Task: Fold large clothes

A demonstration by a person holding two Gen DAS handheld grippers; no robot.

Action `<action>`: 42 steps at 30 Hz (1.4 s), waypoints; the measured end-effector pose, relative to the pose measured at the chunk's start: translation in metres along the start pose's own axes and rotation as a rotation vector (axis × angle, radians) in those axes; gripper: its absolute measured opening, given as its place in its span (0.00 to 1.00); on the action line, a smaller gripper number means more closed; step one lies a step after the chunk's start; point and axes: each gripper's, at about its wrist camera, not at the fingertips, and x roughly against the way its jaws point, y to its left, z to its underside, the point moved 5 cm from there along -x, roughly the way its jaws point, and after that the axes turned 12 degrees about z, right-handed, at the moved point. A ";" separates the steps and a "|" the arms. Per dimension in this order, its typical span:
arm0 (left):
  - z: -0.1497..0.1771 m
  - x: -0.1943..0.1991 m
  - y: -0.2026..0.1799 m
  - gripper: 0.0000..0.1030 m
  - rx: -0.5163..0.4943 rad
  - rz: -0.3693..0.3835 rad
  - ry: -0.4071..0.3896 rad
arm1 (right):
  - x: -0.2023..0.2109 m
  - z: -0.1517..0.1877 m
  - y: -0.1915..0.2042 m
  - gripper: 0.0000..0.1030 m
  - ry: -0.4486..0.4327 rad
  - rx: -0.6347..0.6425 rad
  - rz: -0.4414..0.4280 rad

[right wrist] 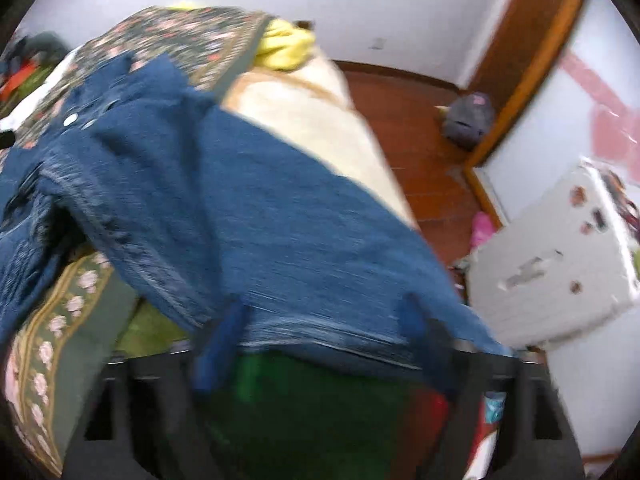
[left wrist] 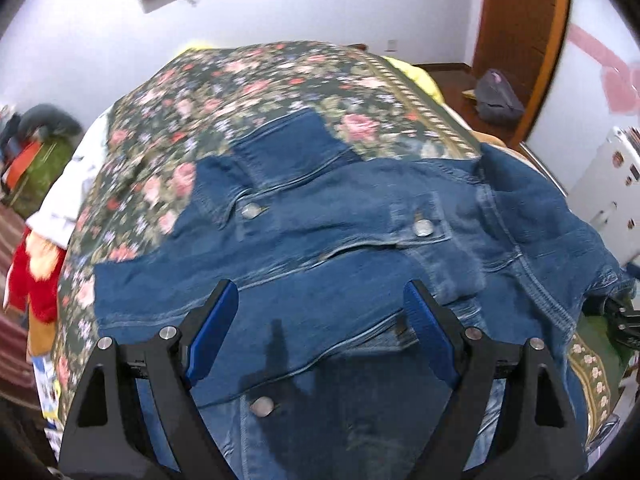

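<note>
On my left wrist feed, clothes (left wrist: 34,288) in red and orange are heaped at the far left, beside the bed. The floral cover (left wrist: 208,92) tops the bed, and the jacket (left wrist: 344,224) lies spread on it, front up, with 3 metal buttons showing. My left gripper (left wrist: 322,300) hangs just above the denim with its fingers (left wrist: 214,320) spread wide and nothing between them. Past the jacket's right side, a grey bag (left wrist: 498,96) sits on the wood floor near the door frame.

On my right wrist feed, which is badly blurred, the jacket's sleeve (right wrist: 280,232) drapes off the bed edge. My right gripper (right wrist: 326,320) has its fingers (right wrist: 218,340) apart, with the sleeve hem lying across them. A white box (right wrist: 560,260) stands to the right.
</note>
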 end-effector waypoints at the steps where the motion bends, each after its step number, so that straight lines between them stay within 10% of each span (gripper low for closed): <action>1: -0.002 -0.004 -0.004 0.82 -0.013 0.001 0.000 | 0.001 0.001 -0.012 0.88 0.009 -0.032 -0.018; 11: -0.008 -0.071 -0.018 0.82 0.035 0.077 0.102 | -0.021 0.047 -0.100 0.88 0.268 -0.555 -0.342; 19: -0.004 -0.078 -0.014 0.83 0.093 0.139 0.102 | -0.054 0.036 -0.097 0.83 0.270 -0.657 -0.333; 23: -0.003 -0.072 -0.014 0.82 0.105 0.136 0.093 | -0.081 0.023 -0.099 0.58 0.254 -0.712 -0.285; 29: -0.007 -0.038 -0.010 0.82 0.059 0.068 0.015 | -0.082 -0.017 -0.102 0.22 0.142 -0.702 -0.225; 42: 0.009 0.066 0.084 0.82 0.207 -0.037 -0.193 | 0.101 -0.204 -0.080 0.09 -0.393 -0.475 -0.322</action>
